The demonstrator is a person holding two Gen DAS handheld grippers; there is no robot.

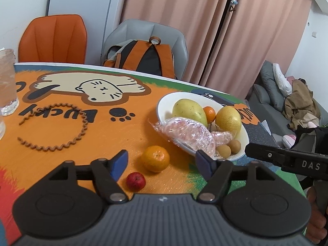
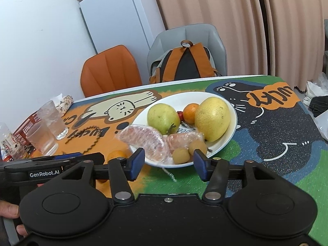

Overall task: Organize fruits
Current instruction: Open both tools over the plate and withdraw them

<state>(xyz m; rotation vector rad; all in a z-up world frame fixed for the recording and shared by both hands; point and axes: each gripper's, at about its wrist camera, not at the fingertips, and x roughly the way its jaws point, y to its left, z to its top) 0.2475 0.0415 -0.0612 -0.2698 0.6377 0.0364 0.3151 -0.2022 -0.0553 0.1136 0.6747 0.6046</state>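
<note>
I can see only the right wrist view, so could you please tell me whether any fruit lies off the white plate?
Observer: Yes, a small round red fruit lies on the orange printed tablecloth; your view misses it.
Operator: Thank you. Is the round orange mandarin that I half see touching the plate?
Observer: No, it sits on the cloth apart from the white round plate, just beyond the red fruit.
Operator: And is the left claw gripping anything?
Observer: No, the left claw is open and empty; the mandarin lies just ahead, between the lines of its blue fingertips.
</note>
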